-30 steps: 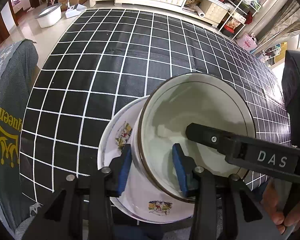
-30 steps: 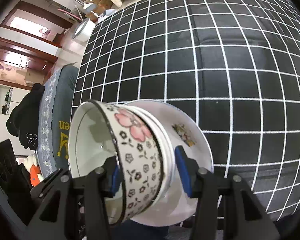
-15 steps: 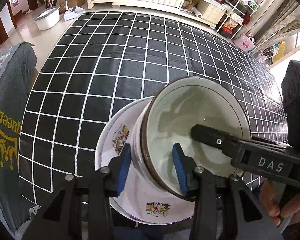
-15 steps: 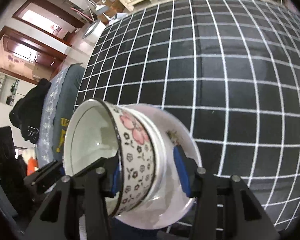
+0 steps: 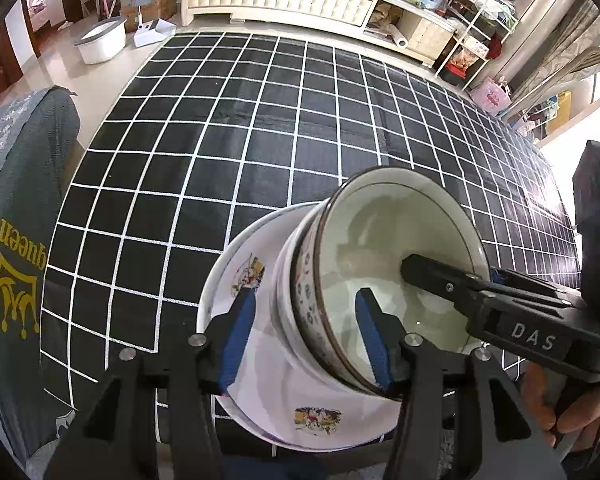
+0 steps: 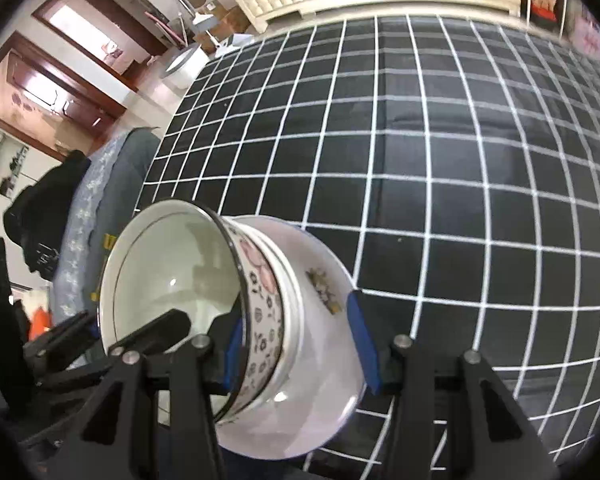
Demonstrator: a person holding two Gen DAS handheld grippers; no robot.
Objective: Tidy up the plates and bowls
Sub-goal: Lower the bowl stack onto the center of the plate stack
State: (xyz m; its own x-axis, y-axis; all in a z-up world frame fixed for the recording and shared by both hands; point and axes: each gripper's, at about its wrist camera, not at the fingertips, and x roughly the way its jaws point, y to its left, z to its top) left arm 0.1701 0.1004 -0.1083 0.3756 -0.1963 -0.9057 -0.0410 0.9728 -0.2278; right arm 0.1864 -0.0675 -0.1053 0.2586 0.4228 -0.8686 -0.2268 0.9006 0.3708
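Note:
A floral bowl (image 5: pixel 400 248) with a dark rim is nested in a plain white bowl (image 5: pixel 284 300), and both sit tilted in a deep white plate (image 5: pixel 316 416) with small decals. My left gripper (image 5: pixel 307 336) straddles the bowls' near wall. Its jaws are opening, and the outer pad stands clear of the wall. My right gripper (image 6: pixel 298 350) is shut on the stack, with one pad inside the floral bowl (image 6: pixel 172 272) and the other against the plate's (image 6: pixel 324 320) outer side. The right gripper's black finger (image 5: pixel 440 284) reaches into the bowl.
A black tablecloth with a white grid (image 5: pixel 220 140) covers the table under the stack. A chair draped in grey cloth with gold lettering (image 5: pixel 16 240) stands at the left edge. A hand (image 5: pixel 548 408) grips the right tool. A white tub (image 5: pixel 100 42) sits on the floor beyond.
The left jaws have widened, and the outer pad has come off the bowl wall. The stack has tipped a little further in the right gripper's hold.

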